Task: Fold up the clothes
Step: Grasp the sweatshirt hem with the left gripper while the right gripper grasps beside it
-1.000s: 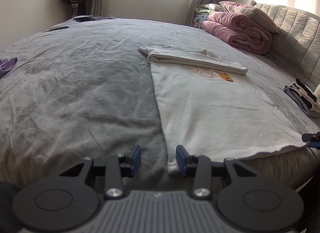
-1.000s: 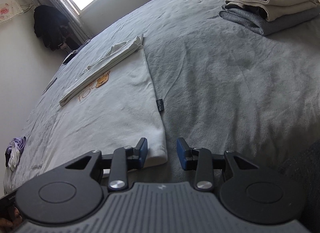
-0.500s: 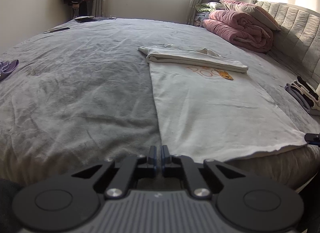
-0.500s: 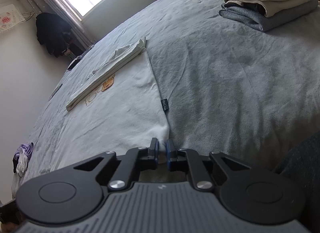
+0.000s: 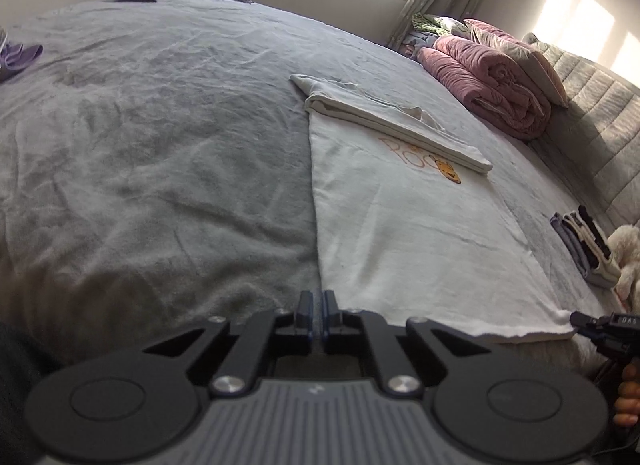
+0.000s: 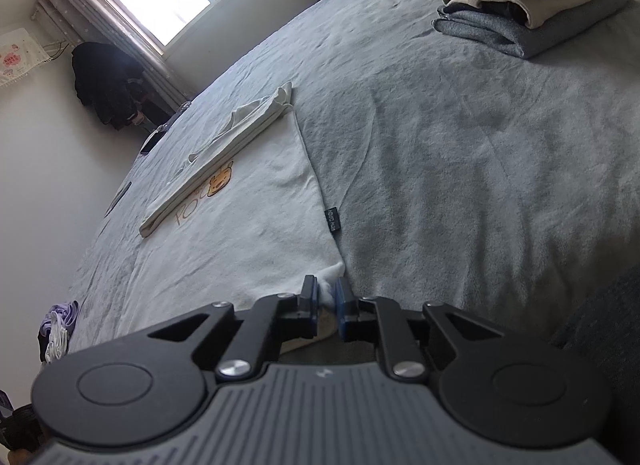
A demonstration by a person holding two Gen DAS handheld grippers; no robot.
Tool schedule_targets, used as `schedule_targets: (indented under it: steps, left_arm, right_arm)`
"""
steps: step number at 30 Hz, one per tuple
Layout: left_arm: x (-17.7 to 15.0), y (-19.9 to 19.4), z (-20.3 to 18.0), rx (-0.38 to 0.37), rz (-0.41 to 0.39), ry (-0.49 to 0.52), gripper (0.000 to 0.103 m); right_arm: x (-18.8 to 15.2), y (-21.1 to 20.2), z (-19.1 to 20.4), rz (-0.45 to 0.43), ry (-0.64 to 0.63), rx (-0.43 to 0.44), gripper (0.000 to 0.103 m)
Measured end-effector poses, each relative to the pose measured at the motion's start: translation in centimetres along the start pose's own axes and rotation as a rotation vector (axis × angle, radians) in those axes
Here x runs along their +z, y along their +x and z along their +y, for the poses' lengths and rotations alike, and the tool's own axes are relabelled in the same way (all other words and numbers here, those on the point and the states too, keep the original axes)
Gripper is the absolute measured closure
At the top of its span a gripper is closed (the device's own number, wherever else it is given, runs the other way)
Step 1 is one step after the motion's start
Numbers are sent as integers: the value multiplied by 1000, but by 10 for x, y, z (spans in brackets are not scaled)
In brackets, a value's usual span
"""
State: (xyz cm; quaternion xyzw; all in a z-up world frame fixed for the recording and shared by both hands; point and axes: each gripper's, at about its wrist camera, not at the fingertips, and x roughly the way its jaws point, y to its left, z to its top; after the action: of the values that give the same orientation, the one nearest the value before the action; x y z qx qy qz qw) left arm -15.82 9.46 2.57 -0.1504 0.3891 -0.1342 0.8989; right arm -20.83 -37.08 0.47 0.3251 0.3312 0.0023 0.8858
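A second ago both my grippers stood open at the shirt's [image 5: 404,233] near hem; now my left gripper [image 5: 318,315] and right gripper [image 6: 327,302] are pinched on its two corners — so the shirt, flat on the bed [image 5: 160,137], looks ready to lift and fold.

a white shirt [image 5: 404,233] lies flat on the bed, its far end folded over. an orange cartoon print, possibly a bear, shows below that fold.
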Motion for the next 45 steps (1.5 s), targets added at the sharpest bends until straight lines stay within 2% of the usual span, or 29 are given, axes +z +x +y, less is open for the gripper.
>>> schedule_targets:
  steps: [5, 8, 10, 18, 24, 27, 30, 32, 40, 42, 43, 45]
  left_arm:
    - [0, -2, 12, -121, -1, -122, 88]
    - [-3, 5, 12, -162, 31, -152, 76]
    - [-4, 10, 11, -146, 43, -148, 70]
    - [-8, 18, -6, -66, 30, -72, 68]
    - [-8, 21, -8, -29, 7, -60, 68]
    - [-9, 20, -4, -28, -3, -77, 69]
    - [-9, 20, 0, -33, -4, -98, 85]
    - [-8, 19, 3, -49, 4, -118, 90]
    - [8, 8, -3, -54, -2, -147, 94]
    - [19, 8, -4, -30, -3, -162, 94]
    - [25, 8, -5, -18, -4, -168, 100]
    - [37, 10, -5, 13, -13, -174, 101]
  right_arm:
    - [-2, -1, 0, 1, 1, -1, 86]
    - [-3, -1, 0, 3, -1, -4, 86]
    - [-4, -1, 0, 3, -3, -6, 86]
    - [-9, 2, 3, 1, -29, -27, 86]
    - [-9, 3, 2, -2, -26, -26, 86]
    - [-9, 3, 1, 0, -13, -24, 87]
    - [-9, 1, 2, -10, -21, -16, 92]
    - [-9, -1, 4, -19, -31, -6, 92]
    - [0, -4, 4, -36, -5, 38, 93]
    - [8, -1, 9, -43, -26, 34, 93]
    - [12, 0, 11, -47, -36, 32, 93]
    - [25, 5, 19, -61, -55, 40, 93]
